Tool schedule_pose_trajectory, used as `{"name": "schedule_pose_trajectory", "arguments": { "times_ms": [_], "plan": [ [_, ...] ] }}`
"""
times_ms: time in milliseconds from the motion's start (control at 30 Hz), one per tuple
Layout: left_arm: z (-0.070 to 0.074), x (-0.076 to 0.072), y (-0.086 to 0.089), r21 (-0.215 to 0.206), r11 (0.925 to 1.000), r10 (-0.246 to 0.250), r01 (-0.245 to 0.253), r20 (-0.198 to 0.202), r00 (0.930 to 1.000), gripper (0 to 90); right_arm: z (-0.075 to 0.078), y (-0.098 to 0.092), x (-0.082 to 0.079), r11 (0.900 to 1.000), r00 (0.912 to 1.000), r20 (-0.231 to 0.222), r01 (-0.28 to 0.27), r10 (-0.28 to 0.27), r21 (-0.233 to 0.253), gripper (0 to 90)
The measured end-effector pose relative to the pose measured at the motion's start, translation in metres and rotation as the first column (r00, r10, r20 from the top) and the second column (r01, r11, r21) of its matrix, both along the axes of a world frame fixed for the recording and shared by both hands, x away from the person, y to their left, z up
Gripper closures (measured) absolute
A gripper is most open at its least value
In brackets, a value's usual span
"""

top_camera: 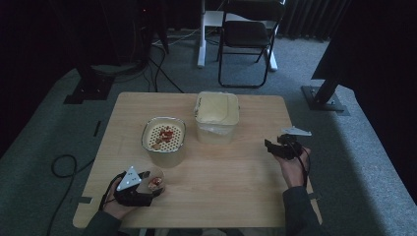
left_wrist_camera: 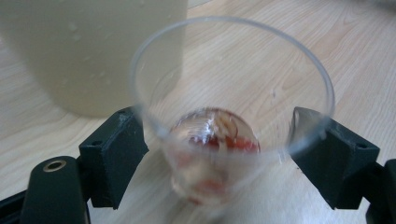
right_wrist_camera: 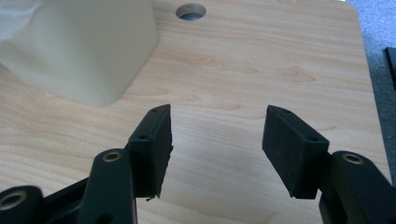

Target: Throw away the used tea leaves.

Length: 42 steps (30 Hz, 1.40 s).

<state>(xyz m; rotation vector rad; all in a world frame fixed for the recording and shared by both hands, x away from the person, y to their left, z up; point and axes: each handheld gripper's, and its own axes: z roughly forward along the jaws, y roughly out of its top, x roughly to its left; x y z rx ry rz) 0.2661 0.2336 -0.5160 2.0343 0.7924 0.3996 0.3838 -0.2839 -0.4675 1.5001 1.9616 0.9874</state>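
Dim grey carpet, a folding chair (top_camera: pixel 246 34) and dark stands surrounded a pale wooden table (top_camera: pixel 231 182) on which the work was laid out. At the table's 7 o'clock corner the left gripper (top_camera: pixel 147 189) had its jaws spread to either side of a clear plastic cup (top_camera: pixel 157 180), each pad against or just beside the wall; the left gripper view showed the cup (left_wrist_camera: pixel 224 116) framed between them, though whether it was firmly clamped or merely bracketed could not be told. The cup stood upright, its long axis vertical and its mouth facing up, with a few red and pale food pieces (left_wrist_camera: pixel 215 135) lying at the bottom. That side-on hold appeared chosen to keep the rim clear for tipping. Just beyond, toward 12 o'clock from the cup, stood a metal-rimmed strainer pot (top_camera: pixel 163 135) carrying similar pieces on its perforated insert, the probable destination or source of the contents. A cream lidded tub (top_camera: pixel 217 118) sat at the table's centre rear. The right gripper (top_camera: pixel 270 146), at the 3 o'clock edge, was held off the surface with jaws wide and empty, seemingly idle and clear of the working side.
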Motion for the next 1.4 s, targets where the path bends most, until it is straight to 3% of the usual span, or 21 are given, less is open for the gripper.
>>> {"name": "schedule_pose_trajectory", "arguments": {
  "times_ms": [333,633,900,1067,1100,1133,1233,1400],
  "plan": [
    [0.001,0.009,-0.004,-0.007,1.0000,0.004,-0.003,0.021,0.9998,30.7,-0.013,-0.004,-0.005,1.000,0.9996,-0.028,0.003,-0.004,-0.005,42.3],
    [0.001,0.012,0.002,-0.005,0.9982,0.060,-0.060,0.037,0.9975,32.4,-0.023,0.003,-0.008,1.000,0.9989,-0.045,-0.017,0.016,-0.022,42.2],
    [0.003,0.014,0.022,-0.022,0.9906,0.136,-0.135,0.045,0.9897,32.7,-0.035,0.006,-0.020,0.998,0.9971,-0.062,-0.046,0.043,-0.042,41.9],
    [0.008,0.018,0.042,-0.040,0.9733,0.228,-0.226,0.057,0.9720,32.7,-0.046,0.010,-0.034,0.997,0.9955,-0.065,-0.071,0.069,-0.038,42.2],
    [0.008,0.018,0.042,-0.040,0.9733,0.228,-0.226,0.057,0.9720,32.7,-0.046,0.010,-0.034,0.997,0.9955,-0.065,-0.071,0.069,-0.038,42.2],
    [0.012,0.021,0.053,-0.052,0.9620,0.271,-0.268,0.065,0.9603,32.7,-0.049,0.011,-0.037,0.997,0.9954,-0.062,-0.075,0.073,-0.033,42.4],
    [0.018,0.028,0.067,-0.050,0.9464,0.322,-0.319,0.079,0.9433,32.7,-0.059,0.017,-0.045,0.994,0.9938,-0.059,-0.097,0.095,-0.040,43.1],
    [0.031,0.046,0.081,-0.055,0.9250,0.380,-0.376,0.107,0.9188,32.7,-0.061,0.023,-0.052,0.991,0.9905,-0.055,-0.128,0.126,-0.036,43.1]
  ]
}}
